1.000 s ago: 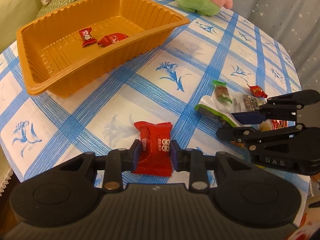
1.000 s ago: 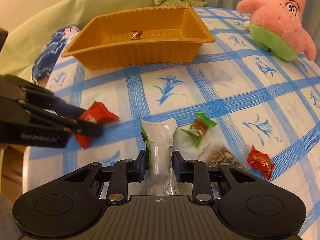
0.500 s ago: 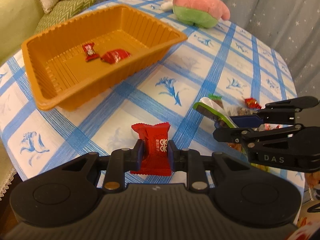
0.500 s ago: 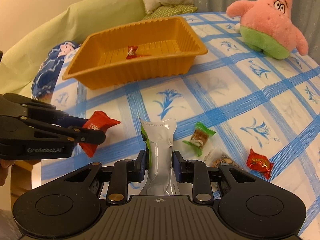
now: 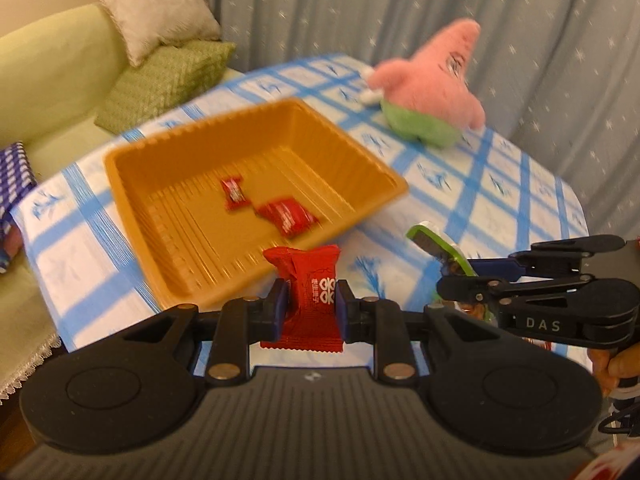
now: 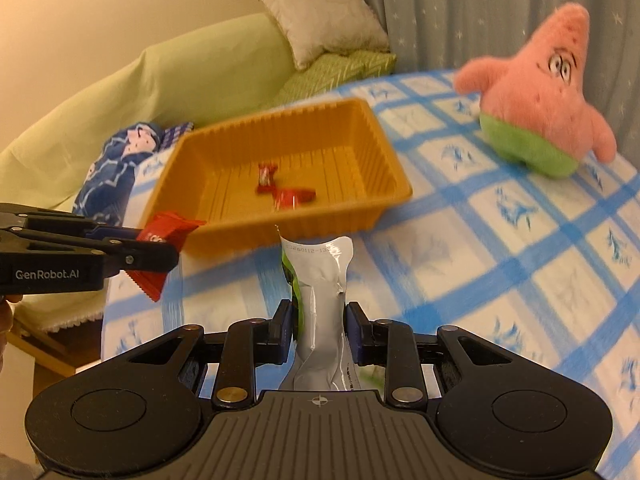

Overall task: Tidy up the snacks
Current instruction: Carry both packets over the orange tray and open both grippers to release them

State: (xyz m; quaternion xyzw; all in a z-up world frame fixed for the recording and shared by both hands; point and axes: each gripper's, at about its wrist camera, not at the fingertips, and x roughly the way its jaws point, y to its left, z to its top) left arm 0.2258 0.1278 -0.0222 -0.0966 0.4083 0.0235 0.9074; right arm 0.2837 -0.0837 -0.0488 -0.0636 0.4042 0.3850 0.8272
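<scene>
Over the table [image 6: 520, 280], near its front edge, I held both loads clear of the cloth. My left claw [image 5: 308, 304] was clamped on a red packet [image 5: 310, 300], its pads pressed against the wrapper's sides. My right claw [image 6: 318, 326] was clamped on a silver pouch [image 6: 320, 300] with a green edge, which stood up between the pads.

As I judged it, the picking was done for these two and the carry to the tray [image 6: 192, 184] was in hand. That orange tray sat on the table beyond both claws, and two red candies [image 5: 260, 208] lay on its floor already. Next I needed to bring each claw over the near rim and well inside the walls before letting go, one load beside the other and not on top of it. The pouch was tall and limp, so I expected it to flop when released. It wanted a low drop.

A pink plush star [image 6: 536, 100] stood on the table to the right of the tray, well apart from my path. A green sofa [image 6: 180, 80] with cushions lay behind. Nothing stood between me and the tray, but my two claws hung close together, so they risked knocking each other over that one rim.
</scene>
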